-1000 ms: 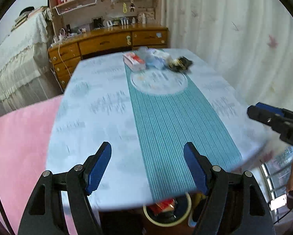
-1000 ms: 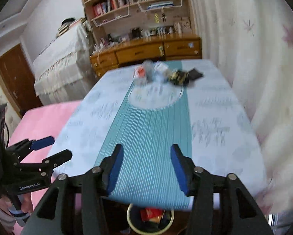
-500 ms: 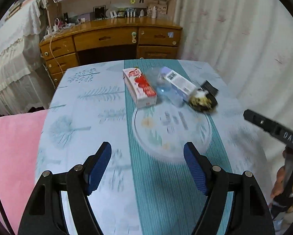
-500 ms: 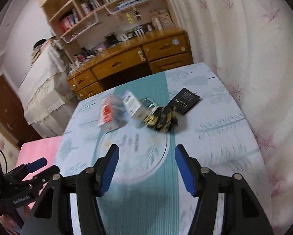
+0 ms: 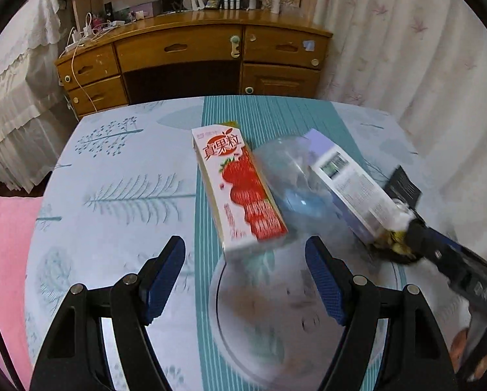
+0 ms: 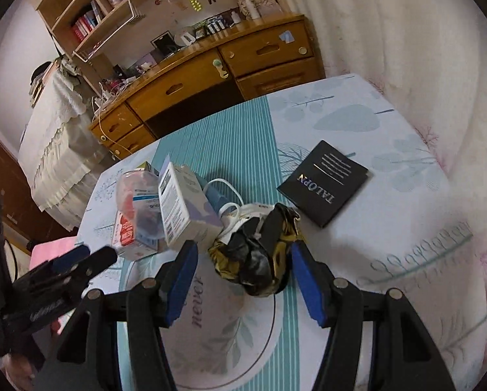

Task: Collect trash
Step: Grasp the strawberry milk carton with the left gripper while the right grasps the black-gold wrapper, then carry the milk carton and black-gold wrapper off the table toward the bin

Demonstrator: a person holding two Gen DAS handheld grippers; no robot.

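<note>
A pile of trash lies at the far end of the table. A red strawberry drink carton (image 5: 240, 189) lies just ahead of my open left gripper (image 5: 245, 277), its near end between the fingertips. Beside it lie a crushed clear bottle (image 5: 292, 179) and a white box (image 5: 347, 185). In the right wrist view, a crumpled black-and-gold wrapper (image 6: 256, 254) sits between the fingertips of my open right gripper (image 6: 243, 280). The white box (image 6: 181, 208), the bottle (image 6: 139, 195) and the carton (image 6: 126, 231) lie to its left. A black booklet (image 6: 323, 182) lies further right.
The table wears a pale patterned cloth with a teal striped runner (image 6: 243, 143). A wooden desk with drawers (image 5: 184, 55) stands beyond the table's far edge. A curtain (image 5: 406, 49) hangs on the right, and a pink surface (image 5: 2, 260) lies to the left.
Both grippers have moved forward along the table to the trash pile. The carton now lies at the left gripper's tips and the wrapper between the right gripper's tips.
</note>
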